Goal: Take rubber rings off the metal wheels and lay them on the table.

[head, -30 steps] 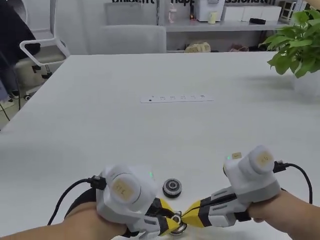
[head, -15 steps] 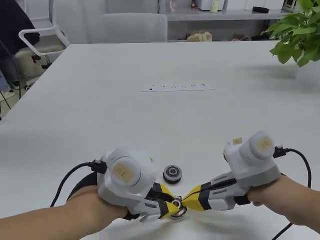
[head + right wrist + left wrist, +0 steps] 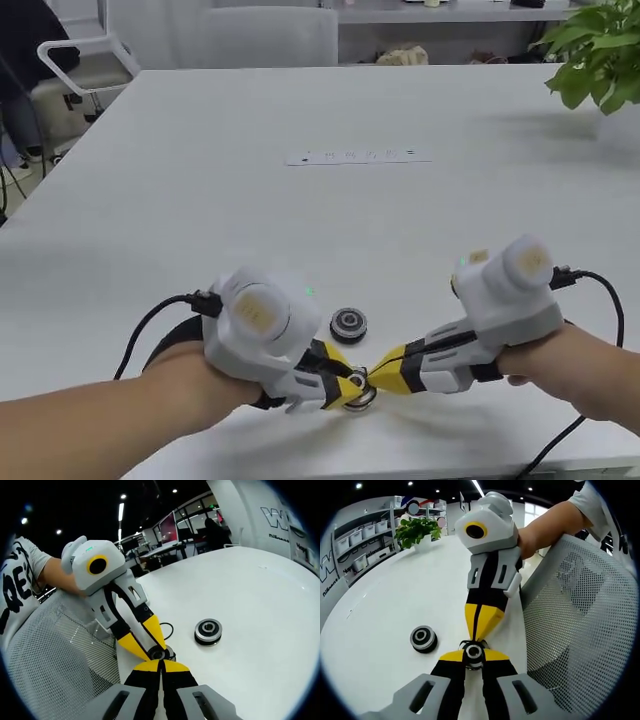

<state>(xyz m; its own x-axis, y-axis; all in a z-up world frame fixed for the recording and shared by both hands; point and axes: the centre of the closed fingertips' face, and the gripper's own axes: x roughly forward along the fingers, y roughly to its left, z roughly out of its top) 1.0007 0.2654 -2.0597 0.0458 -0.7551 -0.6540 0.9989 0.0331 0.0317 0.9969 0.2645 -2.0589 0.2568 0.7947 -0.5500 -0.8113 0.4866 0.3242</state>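
Note:
My left gripper point(image 3: 350, 390) is shut on a small metal wheel point(image 3: 357, 394) just above the white table point(image 3: 300, 230), close to its near edge. My right gripper point(image 3: 373, 378) comes in from the right, its yellow tips shut on the black rubber ring at the wheel's rim. In the left gripper view the wheel point(image 3: 473, 652) sits between my left gripper's point(image 3: 473, 655) jaws, and the right gripper point(image 3: 479, 634) pinches its far edge. A second wheel point(image 3: 348, 323) with its black ring lies flat on the table behind them, also seen as the second wheel point(image 3: 208, 630).
A white socket strip point(image 3: 350, 156) lies mid-table. A green plant point(image 3: 600, 55) stands at the far right corner. Chairs point(image 3: 265, 35) stand beyond the far edge, and a mesh chair point(image 3: 570, 615) is right behind the near edge.
The head camera has tilted down, so the table sits higher in the picture. Both grippers stay together on the same wheel with no visible change in grip.

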